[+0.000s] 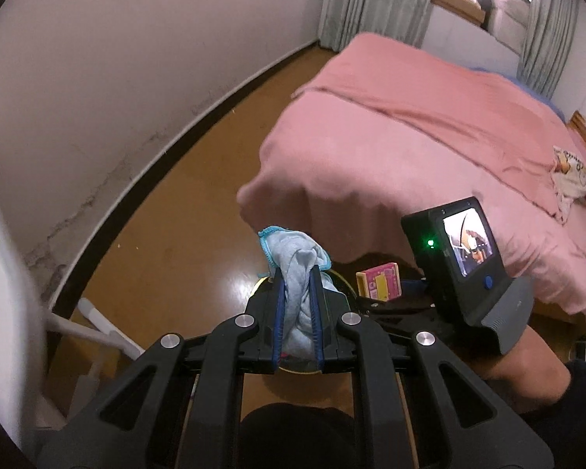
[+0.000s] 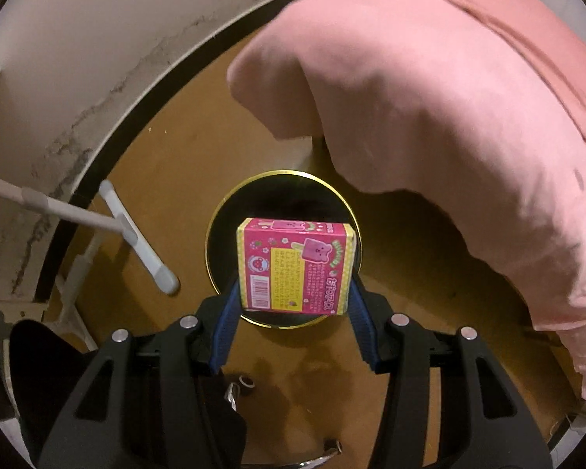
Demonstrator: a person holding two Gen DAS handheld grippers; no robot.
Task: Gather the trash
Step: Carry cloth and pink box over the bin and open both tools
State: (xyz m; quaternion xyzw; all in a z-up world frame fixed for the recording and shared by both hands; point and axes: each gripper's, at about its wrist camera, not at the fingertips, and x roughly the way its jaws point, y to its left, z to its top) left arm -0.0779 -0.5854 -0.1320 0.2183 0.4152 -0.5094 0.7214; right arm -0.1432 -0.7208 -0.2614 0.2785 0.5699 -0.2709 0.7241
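Left gripper point(image 1: 297, 273) clamped tight on a crumpled light-blue cloth point(image 1: 293, 250). Right gripper point(image 2: 295, 273) holds a pink-and-yellow cardboard box point(image 2: 293, 269) between its blue pads, directly above a round black bin with gold rim point(image 2: 215, 258), beside the pink-covered bed point(image 2: 449, 97).

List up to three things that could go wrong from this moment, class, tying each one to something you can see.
1. The pink box sits over the near half of the round bin; released here, it might clip the rim.
2. The blue cloth bunched in the left tongs could snag on the pads when released.
3. The right tongs work close beside the left ones; they may bump.
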